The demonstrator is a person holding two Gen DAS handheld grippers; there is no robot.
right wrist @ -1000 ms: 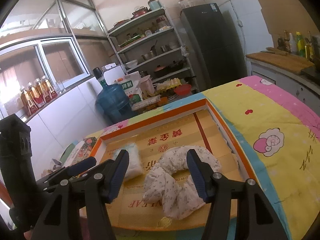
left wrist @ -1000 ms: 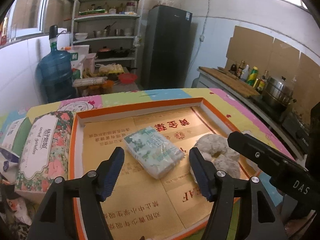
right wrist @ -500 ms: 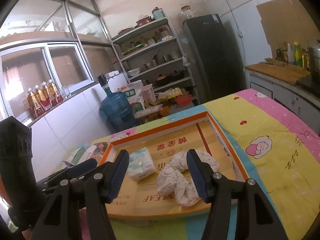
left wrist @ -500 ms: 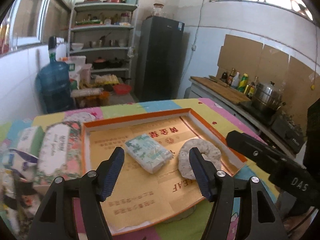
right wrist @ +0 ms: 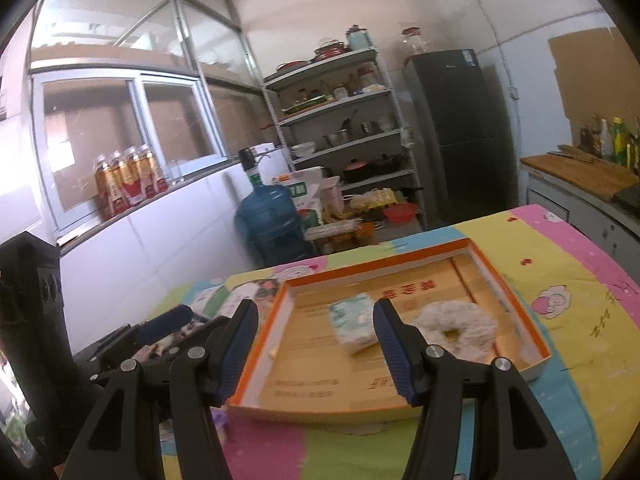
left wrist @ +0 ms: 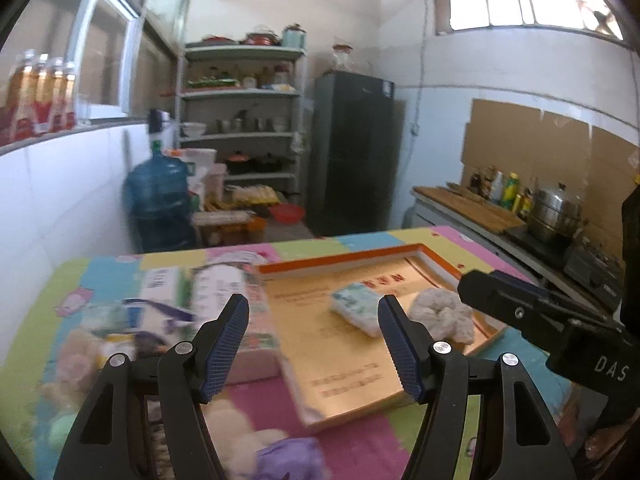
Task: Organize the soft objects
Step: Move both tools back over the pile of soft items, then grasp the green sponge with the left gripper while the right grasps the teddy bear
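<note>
Both tools stand wide and hold nothing: the left tool (left wrist: pixel 314 340) and the right tool (right wrist: pixel 316 344) hover above the worktop (right wrist: pixel 560 264). One orange-rimmed tray (right wrist: pixel 510 280) holds two soft things, a tissue pack (right wrist: pixel 352 324) and just beside it a white ring-shaped cushion (right wrist: pixel 460 328). Two more tissue packs (left wrist: pixel 208 284) lie left of the tray

The worktop (right wrist: pixel 560 272) is covered in a smooth printed cloth with cartoon sheep. The tray (right wrist: pixel 516 300) looks like cardboard, orange rim, matt tan inside. In it, a tissue pack (right wrist: pixel 352 326) in shiny plastic wrap and a fuzzy fabric ring pillow (right wrist: pixel 460 330). Both grippers are matt black plastic; the right gripper (right wrist: pixel 314 346) has ribbed blue pads (right wrist: pixel 394 354).
</note>
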